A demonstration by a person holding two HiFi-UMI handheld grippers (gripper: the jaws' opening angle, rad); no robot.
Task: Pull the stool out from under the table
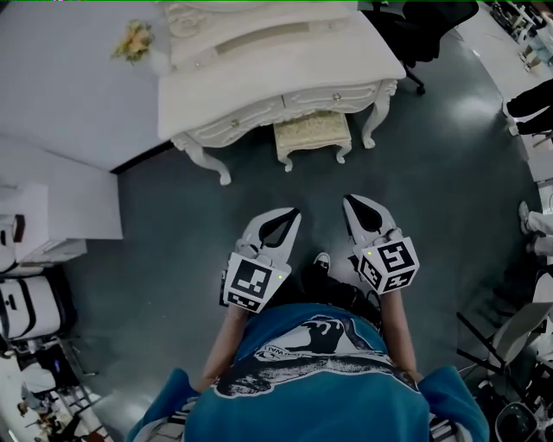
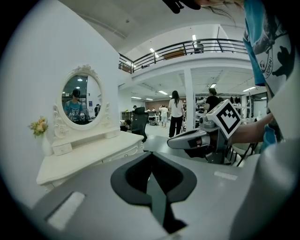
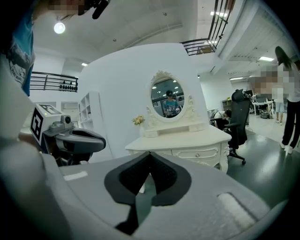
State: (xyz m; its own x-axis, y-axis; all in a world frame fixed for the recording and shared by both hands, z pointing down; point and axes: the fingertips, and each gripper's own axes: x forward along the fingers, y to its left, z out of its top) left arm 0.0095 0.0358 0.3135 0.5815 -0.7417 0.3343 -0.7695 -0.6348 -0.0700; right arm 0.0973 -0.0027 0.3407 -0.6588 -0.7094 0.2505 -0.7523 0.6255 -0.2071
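— The fingers [image 2: 129,180] of the left gripper [image 1: 292,214], what state are they in?
— Clenched, pad against pad, with nothing between them. The right gripper [image 1: 349,202] matches: its fingers [image 3: 136,178] are pressed together and empty.
— Where do the two sit?
— Side by side just in front of the person's blue shirt [image 1: 320,388], above the dark grey floor [image 1: 449,190]. Both are aimed towards the counter [image 1: 285,73].
— And the stool [image 1: 311,129]?
— Well apart from both grippers, farther ahead. It stands on the floor at the counter's front edge, between the two front legs. Its rear part is tucked beneath the top and its front part shows.
— How does it look?
— Cream-white, like the counter. It has a rectangular padded seat with a pale patterned cover, a carved frame and short curved legs. Only the two front legs show from the head view.
— Anything on the counter?
— An oval mirror [image 3: 168,98] in an ornate frame, raised on a small drawer shelf. A bunch of pale flowers [image 1: 134,41] sits beside it on the left. A black office chair [image 1: 432,26] stands off to the counter's right.
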